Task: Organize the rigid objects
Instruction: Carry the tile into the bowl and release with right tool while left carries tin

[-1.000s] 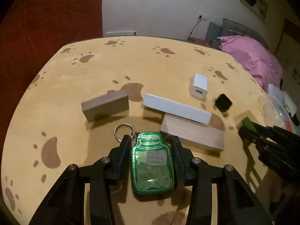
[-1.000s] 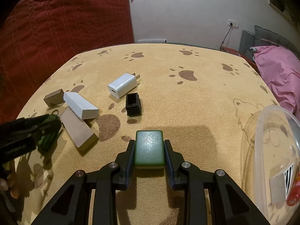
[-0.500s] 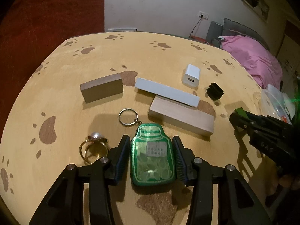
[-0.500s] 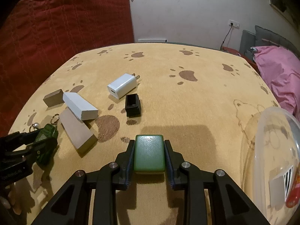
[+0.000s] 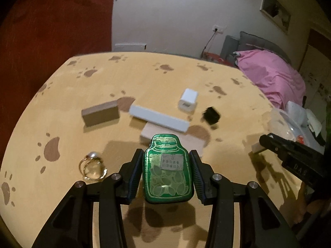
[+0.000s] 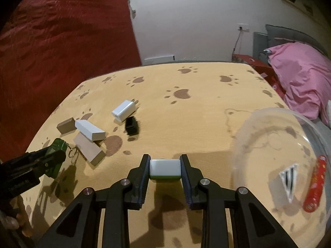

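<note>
Left jaws: our left gripper stands clamped on the green bottle-shaped tag, pads on its two long sides; the tag's long axis runs toward 12 o'clock, straight along the fingers, and it hangs clear of the counter.

Right jaws: our right gripper grips the green-backed tile across its short sides, pale face toward us, also off the counter.

Key relation: the clear bowl lies at 2 o'clock from the right jaws and just beside them; from the left jaws it sits at 2 o'clock, well apart. We judge the right hand nearer, so it likely goes first.

Open room: bare counter runs between the right jaws and the bowl rim; the left hand's line to the bowl crosses where the right gripper sits.

Near clutter: a gold ring at 10 o'clock of the left jaws; a tan block just beyond the tag.

Farther: white bar, grey block, black cap, white charger toward 12 o'clock.
</note>
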A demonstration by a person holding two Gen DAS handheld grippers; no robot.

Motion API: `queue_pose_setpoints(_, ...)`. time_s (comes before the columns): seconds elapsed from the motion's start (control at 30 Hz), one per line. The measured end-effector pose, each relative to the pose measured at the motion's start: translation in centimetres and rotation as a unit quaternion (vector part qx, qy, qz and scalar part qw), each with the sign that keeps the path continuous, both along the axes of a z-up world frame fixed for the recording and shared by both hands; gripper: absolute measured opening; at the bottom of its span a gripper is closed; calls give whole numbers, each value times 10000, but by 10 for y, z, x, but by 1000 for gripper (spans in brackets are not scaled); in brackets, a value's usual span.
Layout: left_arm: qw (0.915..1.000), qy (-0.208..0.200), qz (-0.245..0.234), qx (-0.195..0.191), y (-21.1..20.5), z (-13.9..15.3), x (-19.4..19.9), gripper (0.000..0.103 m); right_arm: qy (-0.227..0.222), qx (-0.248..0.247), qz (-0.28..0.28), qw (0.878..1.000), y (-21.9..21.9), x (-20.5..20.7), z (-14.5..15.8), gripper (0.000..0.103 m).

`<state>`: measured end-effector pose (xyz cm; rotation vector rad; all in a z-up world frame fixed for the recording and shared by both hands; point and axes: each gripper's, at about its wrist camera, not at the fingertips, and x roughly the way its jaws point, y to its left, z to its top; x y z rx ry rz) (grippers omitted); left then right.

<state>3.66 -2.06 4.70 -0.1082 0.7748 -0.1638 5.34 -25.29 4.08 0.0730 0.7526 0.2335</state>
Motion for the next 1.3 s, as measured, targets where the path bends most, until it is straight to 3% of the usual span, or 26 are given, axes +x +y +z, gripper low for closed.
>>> queue_pose_setpoints(0.57,9975,-365,-600,28,-68,38,-9,45,-473,300,-965,9938,-96,-45,28,30)
queue_pose_setpoints(0.87,9941,-394,-1007,3,-106,47,-10,45,-396,190,-1319,9903,-127,-55,17,32)
queue_pose_setpoints(0.93,9934,-406,-1076,8,-114,48,-9,45,-422,190,-1382,9893,-131,-57,16,41)
queue_pose_setpoints(1.0,9922,-412,-1174,1,-123,50,-8,45,-478,200,-1430,9884,-134,-60,16,57)
queue_pose_setpoints(1.1,9906,-404,-1305,-33,-136,52,-7,45,-528,212,-1501,9870,-139,-64,18,69)
queue_pose_setpoints(1.3,9871,-401,-1547,-49,-160,54,-4,45,-586,205,-1714,9832,-153,-72,17,75)
